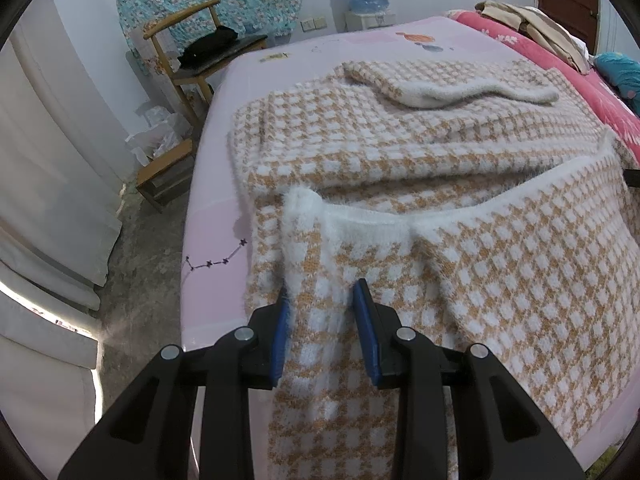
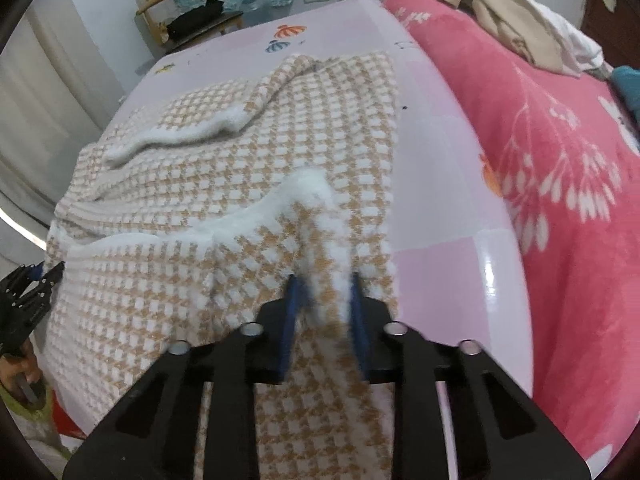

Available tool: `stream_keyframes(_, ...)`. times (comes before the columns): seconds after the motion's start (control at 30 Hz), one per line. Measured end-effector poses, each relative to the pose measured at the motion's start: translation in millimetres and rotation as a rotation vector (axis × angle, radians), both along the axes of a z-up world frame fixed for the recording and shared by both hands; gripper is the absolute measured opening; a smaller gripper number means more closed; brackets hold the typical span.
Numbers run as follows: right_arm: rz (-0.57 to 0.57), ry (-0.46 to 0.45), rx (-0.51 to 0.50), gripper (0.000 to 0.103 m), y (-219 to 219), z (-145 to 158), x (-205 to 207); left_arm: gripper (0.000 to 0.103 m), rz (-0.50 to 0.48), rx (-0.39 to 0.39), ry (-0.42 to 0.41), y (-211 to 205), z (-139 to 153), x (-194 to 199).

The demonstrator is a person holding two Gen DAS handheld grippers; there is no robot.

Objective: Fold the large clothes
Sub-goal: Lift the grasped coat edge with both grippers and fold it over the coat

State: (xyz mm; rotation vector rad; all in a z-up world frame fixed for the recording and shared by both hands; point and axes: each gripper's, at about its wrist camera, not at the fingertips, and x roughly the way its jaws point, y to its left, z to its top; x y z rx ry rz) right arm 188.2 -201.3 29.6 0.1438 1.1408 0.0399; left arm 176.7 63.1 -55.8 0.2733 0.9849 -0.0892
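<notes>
I have the checked sweater (image 1: 420, 152) spread on the bed (image 1: 224, 208), its near hem hanging over the edge towards me, so the two lower corners are the easy places to catch. My left gripper (image 1: 320, 300) is clamped on the left corner of that hem: the blue pads sit partly apart because a thick bunch of fluffy knit fills the gap between them. My right gripper (image 2: 324, 292) is on the right corner, with the white fuzzy band (image 2: 308, 188) bunched up just ahead of it; this view is blurred, but I read its jaws as closed on the knit. One sleeve (image 1: 448, 86) already lies folded across the body at the far side, which keeps it out of the way. Holding both corners level lets me lift the hem as one straight edge, and I judge the next move is to carry it up over the body towards the far end. The pink blanket (image 2: 560, 184) beside the sweater stays well clear
</notes>
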Motion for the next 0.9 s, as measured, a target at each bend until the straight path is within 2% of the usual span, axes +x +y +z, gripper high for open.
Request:
stream_keyframes(0.03,-0.001,-0.012,0.011,0.006,1,4,-4,0.022,0.001,0.002,-0.014,2,2,-1)
stream_keyframes(0.1,-0.004,-0.050,-0.011,0.005,5,16,-16,0.015,0.005,-0.013,-0.045,8,11,-8)
stream_keyframes(0.17,-0.014,-0.102,-0.019,0.005,9,32,-29,0.013,0.009,-0.070,-0.085,19,26,-17)
stream_keyframes(0.27,-0.038,-0.189,-0.018,0.005,10,61,-46,0.011,0.012,-0.110,-0.151,31,54,-26)
stream_keyframes(0.4,-0.038,-0.296,-0.004,0.005,10,100,-38,0.009,0.008,-0.169,-0.242,42,94,-23)
stream_keyframes(0.5,-0.020,-0.364,-0.019,0.005,5,122,-16,0.008,-0.019,-0.185,-0.319,45,125,3)
stream_keyframes(0.6,-0.016,-0.417,-0.006,0.005,-5,137,21,0.008,-0.029,-0.179,-0.388,46,148,54)
stream_keyframes(0.67,-0.026,-0.423,0.033,0.005,-16,138,53,0.008,-0.024,-0.181,-0.393,45,153,86)
stream_keyframes(0.77,-0.042,-0.386,0.070,0.005,-29,122,108,0.008,-0.021,-0.175,-0.332,45,140,158)
stream_keyframes(0.87,-0.048,-0.276,0.102,0.006,-35,79,155,0.008,-0.001,-0.179,-0.192,43,99,218)
stream_keyframes(0.9,-0.046,-0.203,0.120,0.008,-38,53,173,0.009,0.013,-0.182,-0.149,43,83,232)
